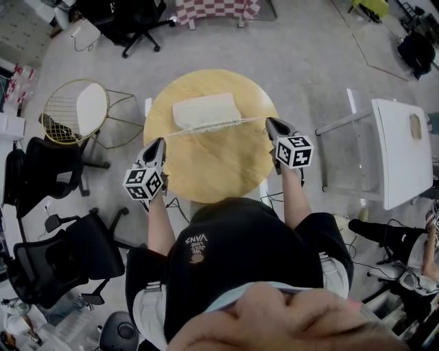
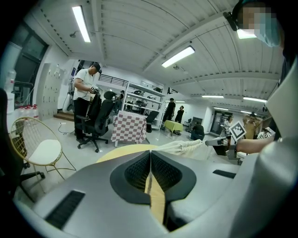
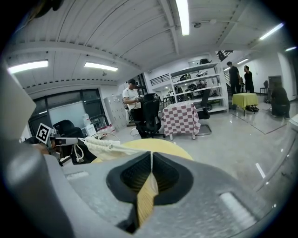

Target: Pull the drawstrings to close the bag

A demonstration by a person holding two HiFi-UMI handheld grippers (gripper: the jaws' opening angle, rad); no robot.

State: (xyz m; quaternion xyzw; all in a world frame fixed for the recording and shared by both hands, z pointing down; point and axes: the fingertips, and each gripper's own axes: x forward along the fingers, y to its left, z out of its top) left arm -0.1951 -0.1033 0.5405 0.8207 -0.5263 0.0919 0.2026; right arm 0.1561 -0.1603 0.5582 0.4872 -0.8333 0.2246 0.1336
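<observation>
A cream drawstring bag (image 1: 206, 110) lies on the round wooden table (image 1: 212, 171), its mouth gathered along the near edge. A taut drawstring (image 1: 252, 120) runs out of the mouth to each side. My left gripper (image 1: 162, 141) is shut on the left end, and my right gripper (image 1: 269, 121) is shut on the right end. In the left gripper view the jaws (image 2: 150, 153) are closed, with the bag (image 2: 184, 148) and the right gripper (image 2: 222, 142) beyond them. In the right gripper view the closed jaws (image 3: 151, 154) point past the bag (image 3: 109, 148) toward the left gripper (image 3: 60, 139).
A gold wire chair (image 1: 81, 110) with a white seat stands left of the table, with black office chairs (image 1: 48, 171) nearer. A white folding table (image 1: 401, 151) stands at the right. A checkered table (image 1: 216, 9) is beyond. People stand far off in the room.
</observation>
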